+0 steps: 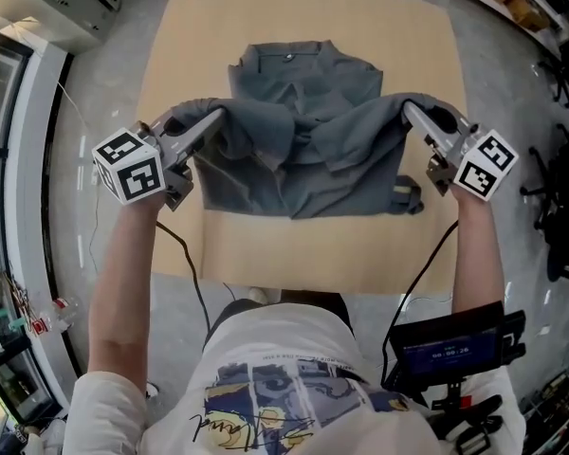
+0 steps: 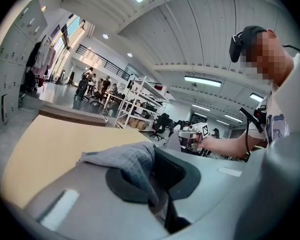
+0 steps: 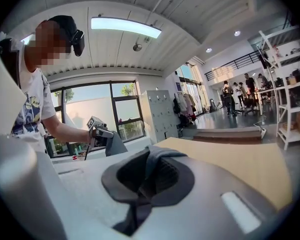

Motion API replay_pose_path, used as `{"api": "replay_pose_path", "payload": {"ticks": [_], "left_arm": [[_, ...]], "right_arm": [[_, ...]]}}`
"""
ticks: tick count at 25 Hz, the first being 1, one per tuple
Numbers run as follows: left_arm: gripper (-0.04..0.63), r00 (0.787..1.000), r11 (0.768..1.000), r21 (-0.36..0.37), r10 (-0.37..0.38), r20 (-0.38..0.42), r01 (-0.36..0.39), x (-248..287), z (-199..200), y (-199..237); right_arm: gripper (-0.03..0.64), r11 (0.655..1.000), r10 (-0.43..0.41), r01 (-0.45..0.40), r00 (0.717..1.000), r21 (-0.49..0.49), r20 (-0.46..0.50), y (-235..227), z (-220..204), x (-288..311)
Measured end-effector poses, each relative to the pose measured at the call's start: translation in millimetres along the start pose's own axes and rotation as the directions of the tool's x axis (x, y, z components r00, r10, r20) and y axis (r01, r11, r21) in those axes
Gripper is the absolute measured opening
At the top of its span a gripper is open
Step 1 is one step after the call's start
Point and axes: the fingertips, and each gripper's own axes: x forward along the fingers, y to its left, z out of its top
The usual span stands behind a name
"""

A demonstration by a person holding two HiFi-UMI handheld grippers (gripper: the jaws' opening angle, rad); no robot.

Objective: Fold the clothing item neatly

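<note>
Grey shirt [image 1: 299, 159] lies rumpled at the middle of the tan bench [image 1: 303, 27], collar toward the far edge. Toward the bench's left side, the left gripper [image 1: 216, 115] pinches a fold of the shirt. Toward the right side, the right gripper [image 1: 410, 110] is clamped on another fold.

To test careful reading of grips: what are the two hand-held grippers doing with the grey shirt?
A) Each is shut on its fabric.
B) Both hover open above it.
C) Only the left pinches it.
A: the left hand-held gripper and the right hand-held gripper each pinch grey shirt fabric between closed jaws.
</note>
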Motion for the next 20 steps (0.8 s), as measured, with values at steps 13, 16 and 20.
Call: {"api": "replay_pose_path", "payload": {"ticks": [13, 16, 20], "left_arm": [[0.023, 0.995, 0.996, -0.007, 0.087, -0.041, -0.088, 42.2, -3.9, 79.3], [0.023, 0.993, 0.994, -0.022, 0.105, -0.048, -0.106, 52.5, -12.5, 96.0], [0.023, 0.988, 0.99, -0.033, 0.136, -0.075, -0.139, 65.9, -27.8, 119.6]], "right_arm": [[0.008, 0.994, -0.103, 0.104, 0.994, 0.028, -0.036, -92.3, -29.3, 30.3], [0.008, 0.991, -0.126, 0.128, 0.991, 0.041, -0.046, -107.9, -39.3, 36.7], [0.008, 0.986, -0.153, 0.157, 0.985, 0.053, -0.079, -126.7, -60.0, 46.4]]}}
